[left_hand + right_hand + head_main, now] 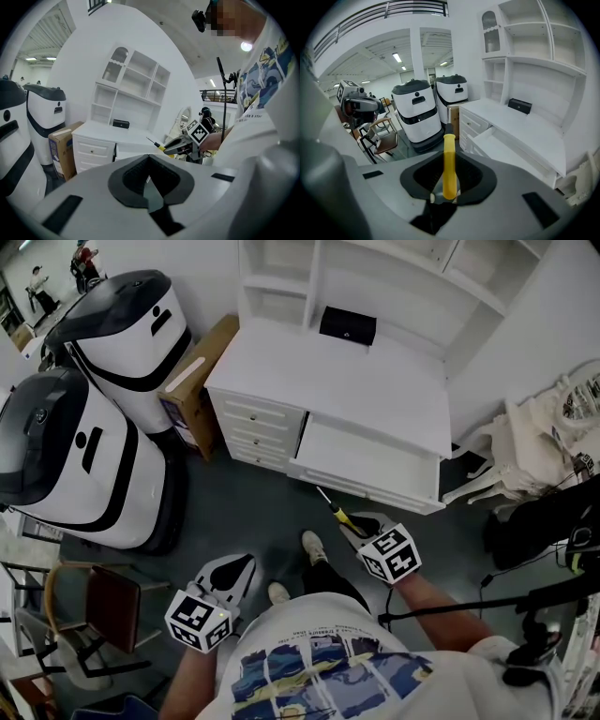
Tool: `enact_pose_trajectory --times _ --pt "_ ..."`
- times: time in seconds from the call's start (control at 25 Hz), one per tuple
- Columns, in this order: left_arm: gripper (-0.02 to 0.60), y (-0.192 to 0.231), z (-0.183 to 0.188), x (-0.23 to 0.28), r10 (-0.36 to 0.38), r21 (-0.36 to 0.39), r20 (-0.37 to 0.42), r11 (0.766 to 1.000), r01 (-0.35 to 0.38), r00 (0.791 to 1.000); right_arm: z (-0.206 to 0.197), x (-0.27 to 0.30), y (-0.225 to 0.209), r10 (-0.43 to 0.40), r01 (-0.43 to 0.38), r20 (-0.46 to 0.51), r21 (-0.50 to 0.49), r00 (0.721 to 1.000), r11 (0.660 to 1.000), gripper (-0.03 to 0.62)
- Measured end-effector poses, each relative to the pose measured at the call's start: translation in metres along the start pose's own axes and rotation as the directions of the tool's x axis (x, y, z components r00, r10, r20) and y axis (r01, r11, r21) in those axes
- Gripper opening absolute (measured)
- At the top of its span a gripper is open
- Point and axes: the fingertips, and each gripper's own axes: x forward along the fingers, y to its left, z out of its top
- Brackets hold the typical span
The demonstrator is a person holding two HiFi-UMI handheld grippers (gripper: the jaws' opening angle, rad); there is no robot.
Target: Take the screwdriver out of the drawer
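A screwdriver (pixel 336 511) with a yellow handle and a thin shaft sticks out up-left from my right gripper (pixel 359 527), which is shut on its handle. It hangs in the air just in front of the white desk's wide drawer (pixel 366 461), which stands pulled open. In the right gripper view the yellow handle (pixel 449 164) lies between the jaws, pointing away. The left gripper view shows the screwdriver (pixel 157 145) in the other gripper. My left gripper (pixel 236 570) is lower left, over the floor, shut with nothing in it.
A small black box (pixel 348 324) sits on the white desk (pixel 309 371). Two white-and-black machines (pixel 66 456) and a cardboard box (pixel 192 381) stand left of it. A chair (pixel 103 606) is at lower left, bags (pixel 553 437) at right. The person's feet (pixel 314 545) are below.
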Motion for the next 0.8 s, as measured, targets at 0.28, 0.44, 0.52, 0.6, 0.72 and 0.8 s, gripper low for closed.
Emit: enact_pose_trajectory --times 0.28,0.44,0.52,0.6,0.72,0.8 --pt "0.014 -0.007 -0.005 -0.007 -0.009 0.011 -0.004 1.0 0.009 1.0 -0.002 -0.001 0.014 0.007 -0.007 0.012 -0.001 1.0 1.0 0.097" --pt "0.014 -0.011 -0.009 -0.011 -0.013 0.012 -0.009 1.0 0.013 1.0 -0.003 -0.003 0.018 0.008 -0.008 0.015 -0.001 1.0 1.0 0.097" --pt "0.014 -0.012 -0.01 -0.012 -0.015 0.012 -0.011 1.0 0.015 1.0 -0.004 -0.004 0.02 0.008 -0.008 0.016 -0.002 1.0 1.0 0.097" --pt "0.014 -0.012 -0.011 -0.013 -0.017 0.014 -0.013 1.0 0.017 1.0 -0.004 -0.004 0.023 0.008 -0.008 0.017 -0.002 1.0 1.0 0.097" --pt "0.014 -0.012 -0.011 -0.014 -0.02 0.016 -0.014 1.0 0.02 1.0 -0.003 -0.003 0.026 0.01 -0.01 0.022 -0.002 1.0 1.0 0.097" --pt "0.014 -0.013 -0.013 -0.014 -0.023 0.014 -0.015 1.0 0.023 1.0 -0.002 -0.002 0.027 0.013 -0.013 0.022 -0.002 1.0 1.0 0.097"
